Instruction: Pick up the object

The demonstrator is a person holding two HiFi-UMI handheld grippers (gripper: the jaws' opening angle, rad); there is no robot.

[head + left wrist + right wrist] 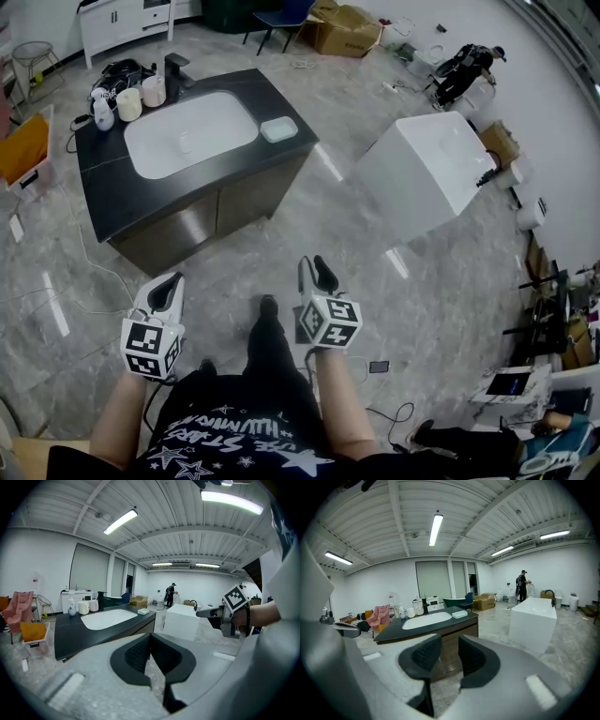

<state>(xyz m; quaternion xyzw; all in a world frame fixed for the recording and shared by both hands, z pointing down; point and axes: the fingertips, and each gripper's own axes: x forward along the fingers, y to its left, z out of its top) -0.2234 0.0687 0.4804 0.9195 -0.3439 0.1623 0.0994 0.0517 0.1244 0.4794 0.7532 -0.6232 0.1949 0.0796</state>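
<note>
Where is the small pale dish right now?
In the head view, the small pale dish sits on the dark counter, just right of the white basin.

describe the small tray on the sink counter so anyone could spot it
Find the black-topped vanity cabinet with the white oval basin sunk in it. The small pale-green rounded rectangular tray lies alone at one end of the basin; the white cups and black faucet cluster at the opposite end.

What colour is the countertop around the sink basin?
Black countertop, around a white basin; clearest in the head view.
</note>
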